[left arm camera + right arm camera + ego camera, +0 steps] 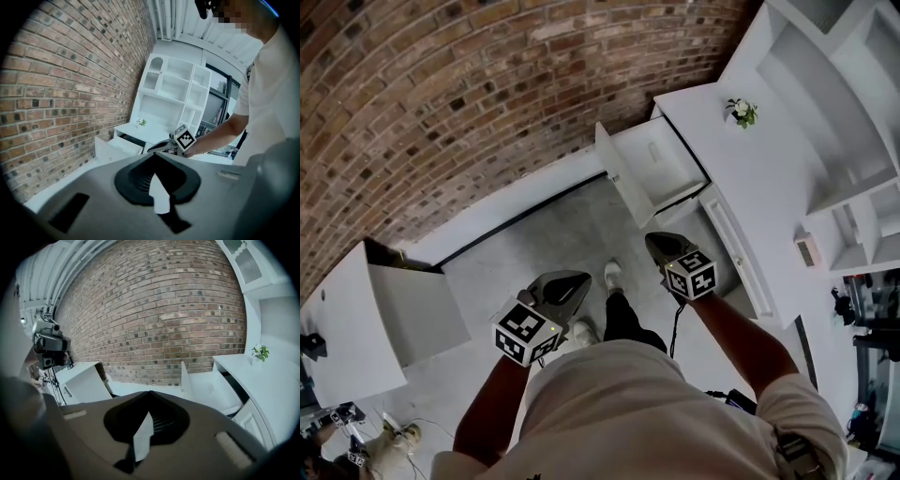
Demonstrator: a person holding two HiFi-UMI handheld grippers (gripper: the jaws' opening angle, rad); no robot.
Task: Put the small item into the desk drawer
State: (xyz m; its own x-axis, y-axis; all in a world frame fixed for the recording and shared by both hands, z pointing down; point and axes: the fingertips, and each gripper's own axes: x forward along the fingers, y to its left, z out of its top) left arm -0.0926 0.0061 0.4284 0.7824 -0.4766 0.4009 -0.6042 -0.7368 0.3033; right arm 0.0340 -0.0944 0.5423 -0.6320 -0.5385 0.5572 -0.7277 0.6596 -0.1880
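Floor point(562, 225) is grey concrete, with a brick wall point(441, 94) behind. One white desk point(759, 197), one drawer point(630, 192) pulled open, one plant point(741, 112) on the desktop. One shelf unit point(834, 94), one cabinet point(352, 328) far left. Two grippers: left gripper point(578, 279) and right gripper point(655, 240), both closed and empty. The item may be the faint pale shape point(654, 151) in the drawer, too small to confirm.

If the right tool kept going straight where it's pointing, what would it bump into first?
Most likely the open desk drawer, which sits ahead of the right tool with nothing showing between them. The tool tilts downward, so it could touch the grey floor just short of the drawer; depth is unclear.
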